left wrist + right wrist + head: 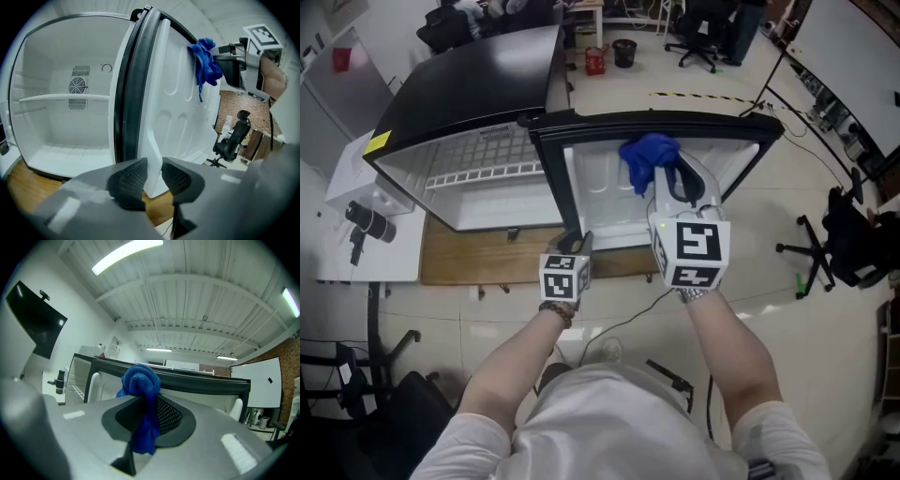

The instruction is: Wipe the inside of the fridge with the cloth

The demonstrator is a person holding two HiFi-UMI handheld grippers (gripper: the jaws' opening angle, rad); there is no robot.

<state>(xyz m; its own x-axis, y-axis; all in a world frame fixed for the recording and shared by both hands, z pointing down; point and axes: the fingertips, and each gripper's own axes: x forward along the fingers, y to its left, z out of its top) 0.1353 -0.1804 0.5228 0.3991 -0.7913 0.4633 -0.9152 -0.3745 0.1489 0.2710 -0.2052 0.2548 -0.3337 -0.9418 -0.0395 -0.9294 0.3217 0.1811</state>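
A person's forearms reach toward a small white fridge (478, 187) with its door (600, 187) swung open to the right. The right hand-held gripper (146, 404) is clamped on a blue cloth (140, 380), pinching it across the middle. The left hand-held gripper (154, 176) has its pads closed on the near lower edge of the door, bracing it.

The cloth is at the far end of the right hand-held gripper, up by the top of the door's inner lining and left of its middle. From these angles it is hard to say whether it touches the lining.

It looks soft, light and limp, probably a fluffy wiping fabric. It should fold and drag rather than slide, and nothing about it seems fragile. The mid-cloth pinch suits wiping, since it leaves a padded wad free.

Its long axis runs through the jaws. The bunched wad points out ahead toward the door, and a thinner tail hangs back below.
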